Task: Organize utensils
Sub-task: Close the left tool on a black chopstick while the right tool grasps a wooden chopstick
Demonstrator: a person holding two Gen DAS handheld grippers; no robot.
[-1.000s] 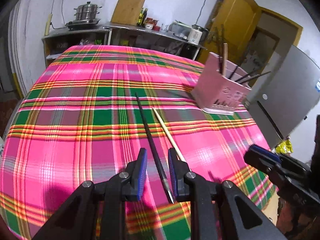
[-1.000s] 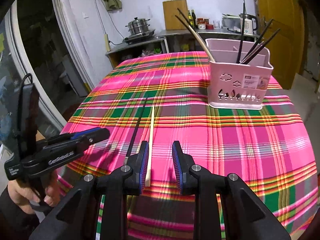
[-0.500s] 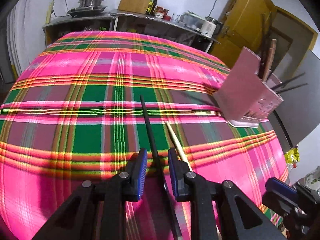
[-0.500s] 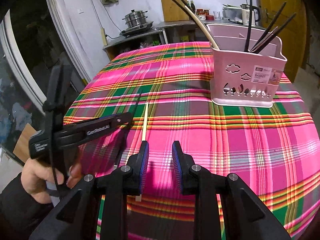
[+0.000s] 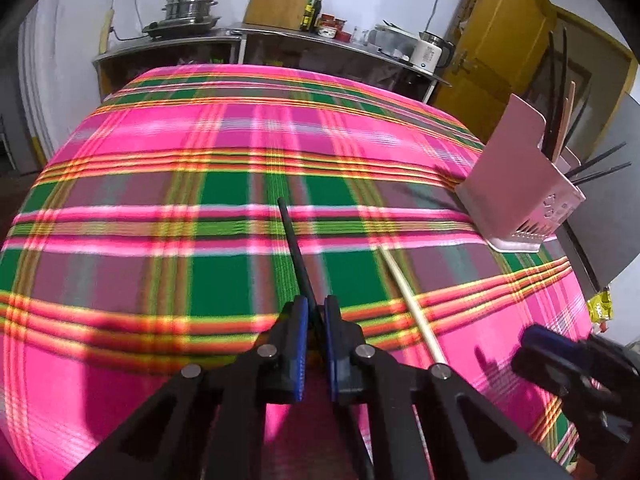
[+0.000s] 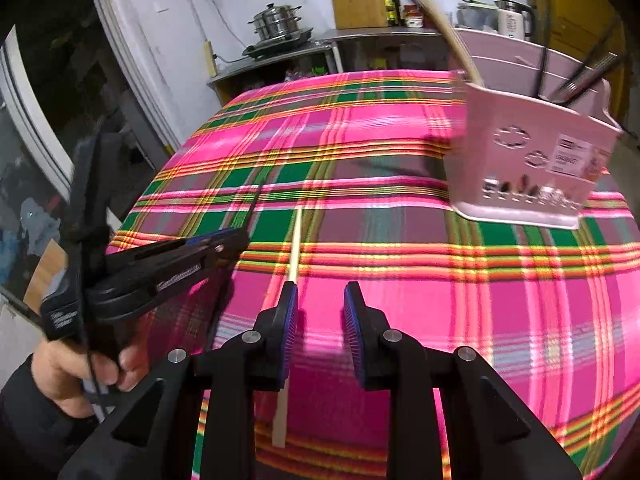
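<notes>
The black chopstick [image 5: 298, 258] lay on the plaid tablecloth [image 5: 160, 208] and ran straight out ahead from between the fingers of your left gripper [image 5: 316, 316], whose pads had drawn in narrow around its near part; whether they already pinched it firmly, you could not tell from the wrist view, though the gap looked about the width of the stick. To do this pick well, you needed to close fully before lifting, keep the stick centred on the blue pads, and raise it level so the long free end ahead of the fingertips did not swing or drag on the cloth. Just to the right of your left fingers lay the pale wooden chopstick [image 5: 408, 296], near the black one but apart from it, so a straight lift should have left it alone. Your right gripper [image 6: 320, 308] hovered with its fingers wide and holding nothing, the pale chopstick passing under its left finger [image 6: 289, 320]. The pink utensil basket [image 6: 528, 160] stood well ahead and to the right of both grippers, already holding several dark chopsticks and a wooden one that leaned outward; those leaning sticks were what you would have had to thread past. Your two grippers were close together, so crowding was the other risk.
</notes>
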